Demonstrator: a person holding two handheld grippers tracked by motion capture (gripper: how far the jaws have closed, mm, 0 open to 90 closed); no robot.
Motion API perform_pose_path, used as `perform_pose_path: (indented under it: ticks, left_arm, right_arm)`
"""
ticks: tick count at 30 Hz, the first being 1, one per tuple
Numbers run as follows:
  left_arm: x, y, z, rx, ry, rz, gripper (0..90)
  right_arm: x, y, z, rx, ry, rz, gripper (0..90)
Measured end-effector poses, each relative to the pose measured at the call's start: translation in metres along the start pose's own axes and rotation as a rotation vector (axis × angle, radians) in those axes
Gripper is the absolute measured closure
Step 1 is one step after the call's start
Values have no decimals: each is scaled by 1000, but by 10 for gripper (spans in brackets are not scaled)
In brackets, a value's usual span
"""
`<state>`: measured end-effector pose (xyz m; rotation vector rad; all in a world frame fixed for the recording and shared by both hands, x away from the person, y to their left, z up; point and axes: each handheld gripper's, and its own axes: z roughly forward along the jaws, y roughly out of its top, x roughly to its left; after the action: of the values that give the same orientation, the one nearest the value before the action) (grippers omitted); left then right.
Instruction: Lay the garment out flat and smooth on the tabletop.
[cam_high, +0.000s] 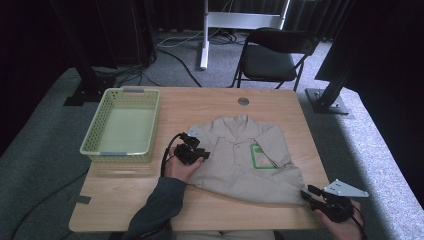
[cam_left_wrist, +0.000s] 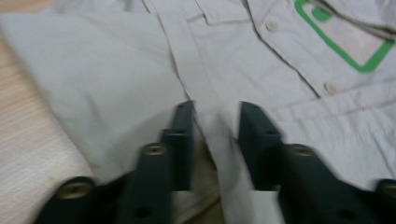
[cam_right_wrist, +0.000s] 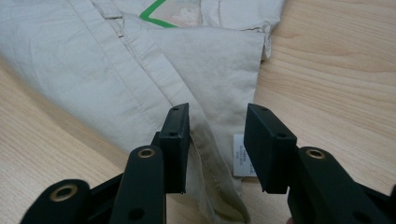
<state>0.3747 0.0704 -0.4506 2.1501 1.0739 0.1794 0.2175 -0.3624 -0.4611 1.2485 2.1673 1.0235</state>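
My right gripper (cam_high: 306, 193) sits at the near right table (cam_high: 125, 200) edge, jaws apart astride the shirt (cam_high: 245, 160) hem, pads not pressing; part of my right hand is cut off by the frame. My left gripper (cam_high: 192, 150) is at the shirt's left side; its own view is blurred, with a ridge of cloth between jaws that stand apart, and I cannot tell whether they pinch it. Far left stands a green basket (cam_high: 95, 131).
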Motion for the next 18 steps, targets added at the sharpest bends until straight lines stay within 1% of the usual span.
perform_pose_path:
  ticks: [1,2,4,8,12,15,18]
  left_arm:
    - [-2,-1,-1,-2,-5,15,810]
    - [-5,-1,-3,-4,-8,21,838]
    - [-9,-2,-6,-9,-9,40,867]
    - [-16,-4,-14,-27,-7,61,876]
    - [-23,-9,-21,-52,-16,71,876]
    - [-29,-14,-27,-60,-21,94,876]
    - [-36,-20,-30,-57,-46,110,876]
  right_arm:
    - [0,0,0,-1,-1,2,596]
    - [-1,1,0,-3,-2,4,596]
    - [-1,1,1,-3,-4,7,592]
    - [-1,3,2,-5,-6,3,586]
    - [-2,4,3,-2,-13,0,578]
    - [-2,6,5,-1,-14,-3,569]
    - [-1,7,6,4,-20,-6,566]
